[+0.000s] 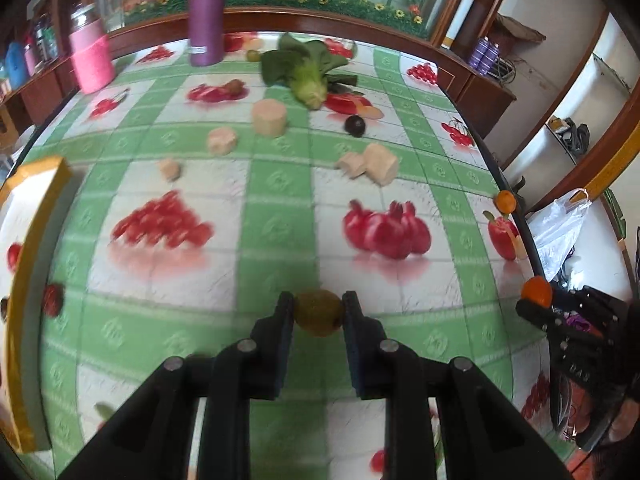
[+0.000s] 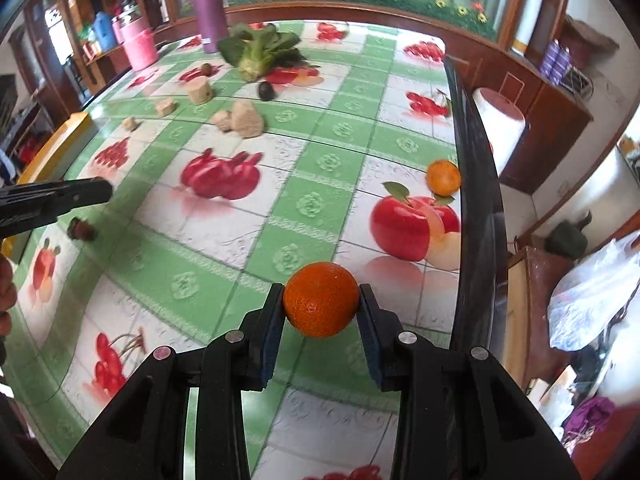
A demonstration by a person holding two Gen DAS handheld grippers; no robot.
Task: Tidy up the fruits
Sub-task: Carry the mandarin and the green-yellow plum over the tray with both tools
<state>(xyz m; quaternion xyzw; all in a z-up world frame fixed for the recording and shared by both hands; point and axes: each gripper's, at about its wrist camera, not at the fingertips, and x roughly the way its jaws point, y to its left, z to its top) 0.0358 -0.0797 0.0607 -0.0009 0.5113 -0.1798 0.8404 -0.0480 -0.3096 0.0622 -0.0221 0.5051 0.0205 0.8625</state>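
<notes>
Two fruits are in my grip at once. My left gripper, at the lower middle of its own view, has its jaws pinching a small greenish-brown fruit, which looks like a kiwi, above the green-checked tabletop. My right gripper has its jaws clamped on a bright orange, one pad on each side, low in the middle of the right wrist view. A second orange sits on the tabletop near its right edge, just above a printed apple. At the upper middle of the left view lies a leafy green vegetable, with a dark round fruit just below and to the right of it. Several pale beige chunks are scattered across the middle of that view, two of them touching each other. A yellow-rimmed tray runs down the left edge of the left view, and a small reddish fruit lies just beside it. At the upper left stand a tall purple bottle and a pink-sleeved jar, both upright near the far edge. The left view is slightly blurred, so I cannot tell the small fruits apart with certainty.
</notes>
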